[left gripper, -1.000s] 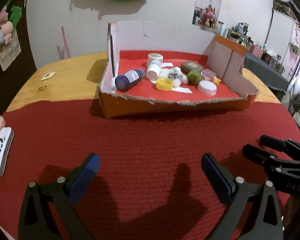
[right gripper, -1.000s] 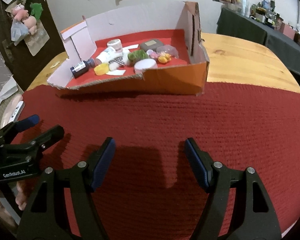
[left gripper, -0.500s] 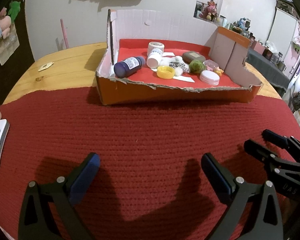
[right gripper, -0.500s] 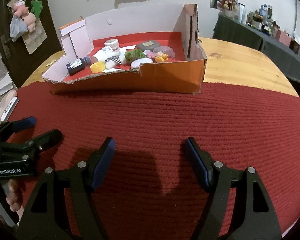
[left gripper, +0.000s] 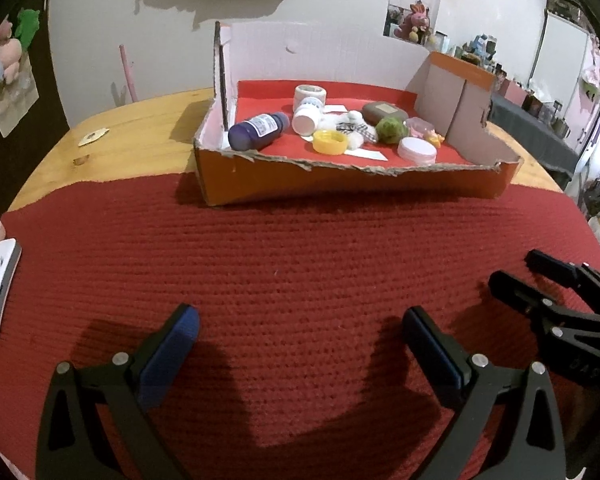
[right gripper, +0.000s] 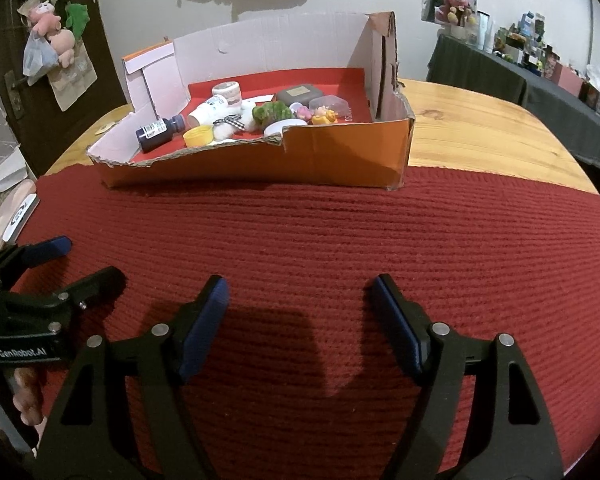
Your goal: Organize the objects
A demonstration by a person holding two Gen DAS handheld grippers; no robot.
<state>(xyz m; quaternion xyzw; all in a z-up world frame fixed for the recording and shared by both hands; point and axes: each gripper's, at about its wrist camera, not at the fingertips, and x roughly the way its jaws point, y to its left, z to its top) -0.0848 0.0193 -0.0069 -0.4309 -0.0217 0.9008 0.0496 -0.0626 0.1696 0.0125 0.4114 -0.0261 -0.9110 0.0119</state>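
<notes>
On the red knitted cloth (left gripper: 300, 264), both grippers' jaws gape wide and empty, the right's just widened slightly.

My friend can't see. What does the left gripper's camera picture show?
A torn cardboard box holding a purple bottle, a yellow cap and other small things sits on a red cloth. The open, empty left gripper is nearer the camera.

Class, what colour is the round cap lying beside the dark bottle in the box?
Yellow cap; left wrist view.

Box (left gripper: 340, 184) on mat's (left gripper: 300, 272) far edge, bottle (left gripper: 258, 131) inside at left, jars right.
</notes>
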